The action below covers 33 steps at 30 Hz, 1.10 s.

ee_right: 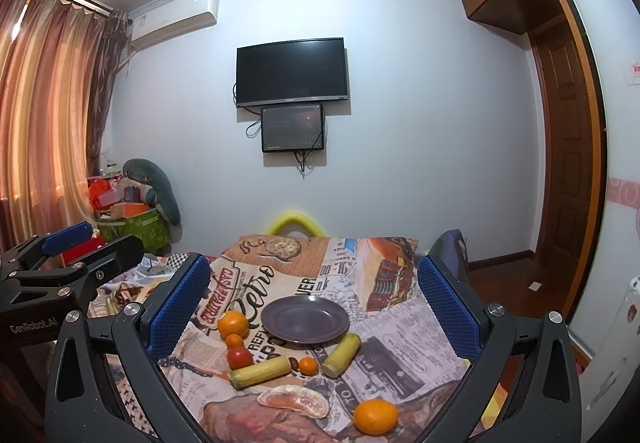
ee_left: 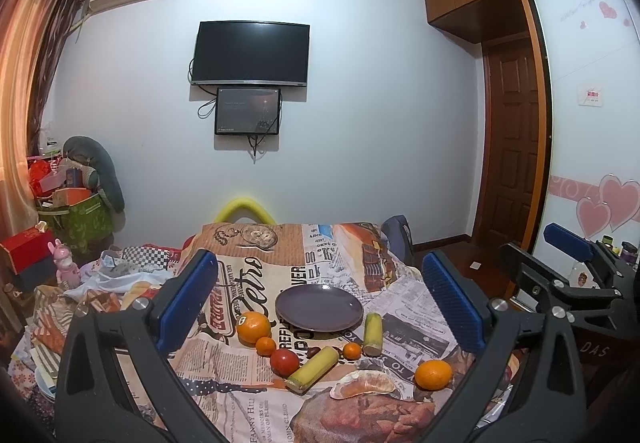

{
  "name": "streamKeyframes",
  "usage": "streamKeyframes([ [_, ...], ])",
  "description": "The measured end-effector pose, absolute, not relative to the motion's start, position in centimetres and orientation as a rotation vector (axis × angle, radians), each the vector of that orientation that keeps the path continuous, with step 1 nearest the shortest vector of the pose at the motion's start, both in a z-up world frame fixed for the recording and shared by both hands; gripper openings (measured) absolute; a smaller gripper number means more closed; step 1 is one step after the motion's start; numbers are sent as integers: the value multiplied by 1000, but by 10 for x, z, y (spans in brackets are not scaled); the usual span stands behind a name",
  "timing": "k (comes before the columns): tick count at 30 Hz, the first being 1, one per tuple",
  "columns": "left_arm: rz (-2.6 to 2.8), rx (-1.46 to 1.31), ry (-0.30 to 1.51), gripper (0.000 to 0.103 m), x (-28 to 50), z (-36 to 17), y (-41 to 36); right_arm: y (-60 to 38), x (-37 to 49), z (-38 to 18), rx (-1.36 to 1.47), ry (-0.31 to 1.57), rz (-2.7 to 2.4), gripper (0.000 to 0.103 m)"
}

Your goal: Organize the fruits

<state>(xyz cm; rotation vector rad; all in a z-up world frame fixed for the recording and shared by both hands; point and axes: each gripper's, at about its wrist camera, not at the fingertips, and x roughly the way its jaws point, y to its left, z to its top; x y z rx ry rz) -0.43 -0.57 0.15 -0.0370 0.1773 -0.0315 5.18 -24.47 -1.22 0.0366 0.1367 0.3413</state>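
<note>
Both grippers are hanging spread wide and empty: the left gripper (ee_left: 320,291) and right gripper (ee_right: 314,289) are framing the round grey plate (ee_left: 319,308) lying ahead between their fingers. Nearer, oranges, tangerines and yellow cane pieces are sitting. Only the right view is showing the left gripper at its left; the peeled pomelo segment (ee_right: 294,402) is lying nearest.

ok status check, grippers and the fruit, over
Left gripper and right gripper open, empty, above the table. Purple plate bare; oranges, tomato, cane pieces all on the cloth. Path clear.
</note>
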Motion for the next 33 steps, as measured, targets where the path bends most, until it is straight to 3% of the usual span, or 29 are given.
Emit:
streamKeyframes([
  [26,-31,-43,192,103,1,1,1,-247,53,-13,35,145,327,103],
  [33,-11,-45,216,103,15,-15,11,-260,78,-36,14,264,298,103],
])
